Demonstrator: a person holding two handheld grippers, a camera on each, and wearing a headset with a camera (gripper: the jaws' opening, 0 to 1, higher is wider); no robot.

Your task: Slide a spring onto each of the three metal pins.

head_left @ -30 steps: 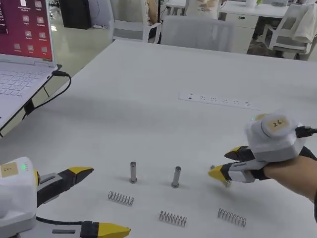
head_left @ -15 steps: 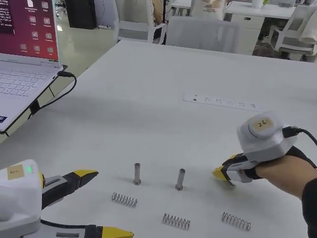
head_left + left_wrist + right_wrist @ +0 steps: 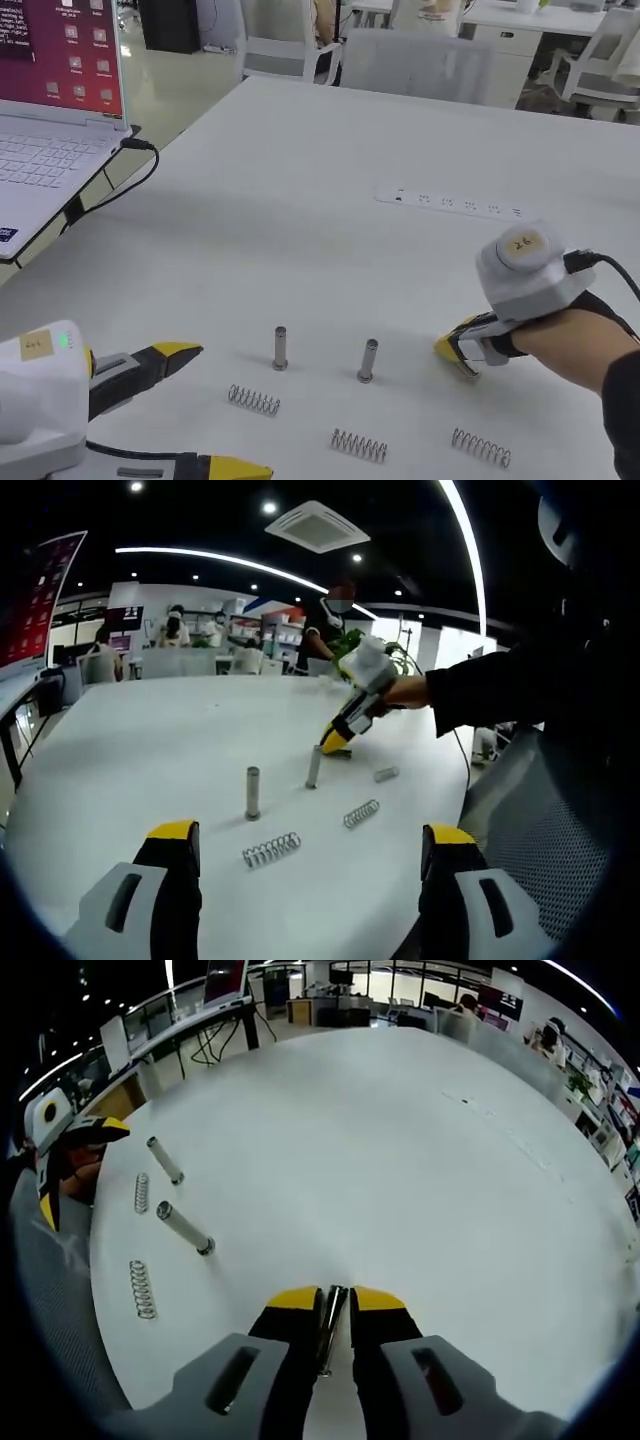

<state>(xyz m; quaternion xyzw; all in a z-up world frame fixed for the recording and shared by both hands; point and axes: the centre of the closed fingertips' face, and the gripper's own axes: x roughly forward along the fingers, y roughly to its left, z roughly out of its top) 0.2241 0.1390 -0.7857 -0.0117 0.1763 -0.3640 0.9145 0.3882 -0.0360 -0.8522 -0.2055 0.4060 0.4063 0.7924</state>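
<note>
Judging from how things lie, none of the three pins carries a spring yet, so the whole task is left to do. The left spring, the middle spring and the right spring lie flat in a loose row on the white table, nearest the person. Just behind them, the left pin and the middle pin stand upright and bare, each apart from its spring.

The third pin sits between the jaws of the right gripper. In the right gripper view the yellow tips are pinched almost together on the pin, which runs along the narrow gap between them. The gripper is low over the table to the right of the middle pin, but whether the pin's foot rests on the surface cannot be told. This pin probably has to be stood up and let go before any spring goes on.

The left gripper hangs at the near left with its jaws spread wide. It holds nothing and touches nothing, and the left spring lies just ahead of it.
</note>
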